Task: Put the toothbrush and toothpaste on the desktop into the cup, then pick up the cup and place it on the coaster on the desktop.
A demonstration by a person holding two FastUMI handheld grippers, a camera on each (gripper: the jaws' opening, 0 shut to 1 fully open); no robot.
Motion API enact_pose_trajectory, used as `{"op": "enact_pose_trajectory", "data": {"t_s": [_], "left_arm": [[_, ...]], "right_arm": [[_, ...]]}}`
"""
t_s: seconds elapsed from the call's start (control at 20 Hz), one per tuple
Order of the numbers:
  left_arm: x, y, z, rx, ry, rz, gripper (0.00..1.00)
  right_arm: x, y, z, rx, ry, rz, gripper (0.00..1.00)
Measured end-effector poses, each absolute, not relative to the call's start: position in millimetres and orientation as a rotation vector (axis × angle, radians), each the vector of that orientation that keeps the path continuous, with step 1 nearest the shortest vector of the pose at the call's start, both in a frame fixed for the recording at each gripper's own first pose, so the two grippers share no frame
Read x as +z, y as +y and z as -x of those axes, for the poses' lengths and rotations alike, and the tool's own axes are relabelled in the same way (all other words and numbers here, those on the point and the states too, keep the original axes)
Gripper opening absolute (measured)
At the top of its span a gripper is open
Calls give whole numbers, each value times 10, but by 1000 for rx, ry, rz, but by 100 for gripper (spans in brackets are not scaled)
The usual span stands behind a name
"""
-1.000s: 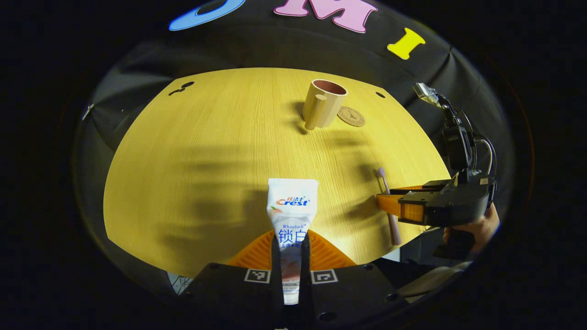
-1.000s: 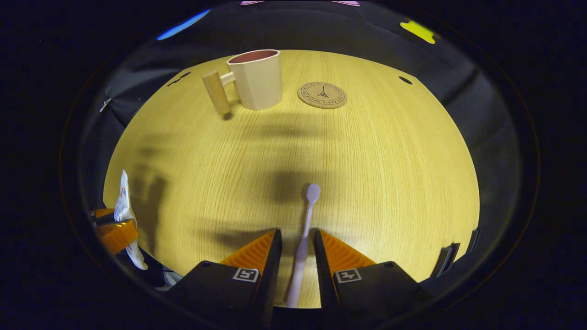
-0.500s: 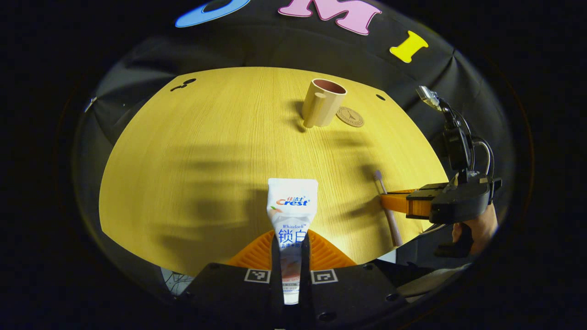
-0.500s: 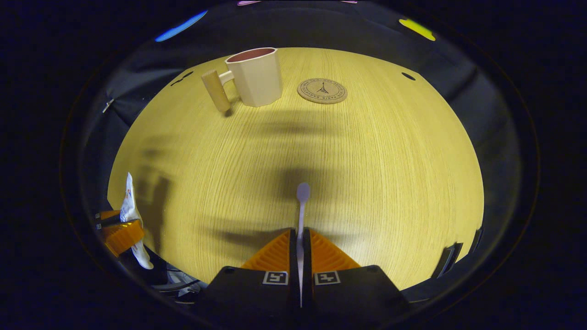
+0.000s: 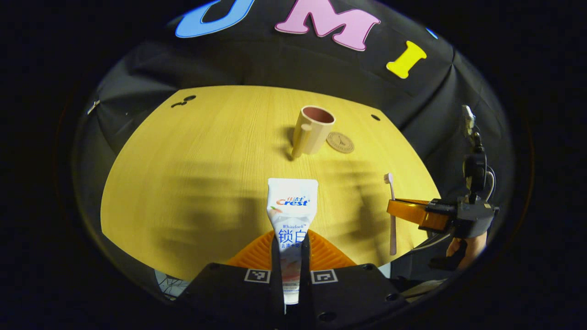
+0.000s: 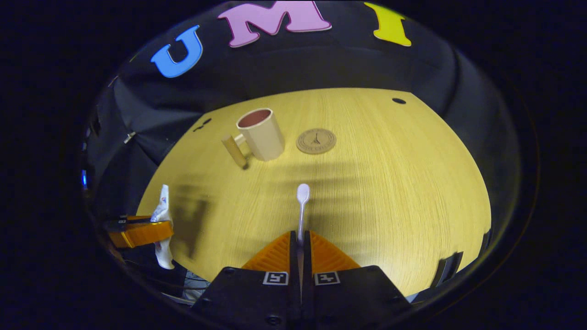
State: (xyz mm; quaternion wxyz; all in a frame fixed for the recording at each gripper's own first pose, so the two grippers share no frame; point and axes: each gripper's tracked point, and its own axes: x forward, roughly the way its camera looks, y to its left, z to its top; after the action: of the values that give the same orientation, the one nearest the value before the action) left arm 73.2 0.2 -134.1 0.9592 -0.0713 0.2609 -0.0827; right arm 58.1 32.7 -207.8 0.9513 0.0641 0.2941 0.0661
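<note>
In the left gripper view, our left gripper (image 5: 291, 240) is clamped on the toothpaste (image 5: 292, 208): both fingers press the tube's lower body, with the flat crimped end pointing forward and the cap end back between the fingers. The tube is held above the near part of the table (image 5: 202, 165), clear of the wood.

In the right gripper view, our right gripper (image 6: 300, 242) is closed tight on the toothbrush (image 6: 301, 206). Its handle is pinched between the two fingers and the head sticks out forward, lifted off the table (image 6: 403, 183). From the left gripper view we see the same toothbrush (image 5: 391, 215) standing nearly upright in the right gripper (image 5: 403, 209), head up, with a hand (image 5: 463, 250) below holding that tool near the table's right edge. From the right gripper view, the left gripper (image 6: 142, 231) sits at the far left with the toothpaste (image 6: 161, 227) hanging through it, beyond the table's left edge.

Further out, the cup (image 5: 314, 130) stands upright on the far half of the table, its handle turned toward us in the left gripper view and toward the left in the right gripper view, where we mark the cup (image 6: 261, 134) again. The round coaster (image 6: 316, 140) lies flat just to the cup's right, close beside it but apart; in the left gripper view the coaster (image 5: 340, 141) is partly hidden behind the cup.
</note>
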Motion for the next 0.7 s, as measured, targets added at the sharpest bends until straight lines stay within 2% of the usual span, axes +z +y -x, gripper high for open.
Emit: {"op": "enact_pose_trajectory", "data": {"t_s": [0.4,0.7], "left_arm": [[98,-305,-1408,-196,160,223,17],[791,-445,-2058,-219,-26,262,17]], "right_arm": [[-1410,239,-599,267,479,-163,6],[-1261,59,-664,297,477,-187,6]]}}
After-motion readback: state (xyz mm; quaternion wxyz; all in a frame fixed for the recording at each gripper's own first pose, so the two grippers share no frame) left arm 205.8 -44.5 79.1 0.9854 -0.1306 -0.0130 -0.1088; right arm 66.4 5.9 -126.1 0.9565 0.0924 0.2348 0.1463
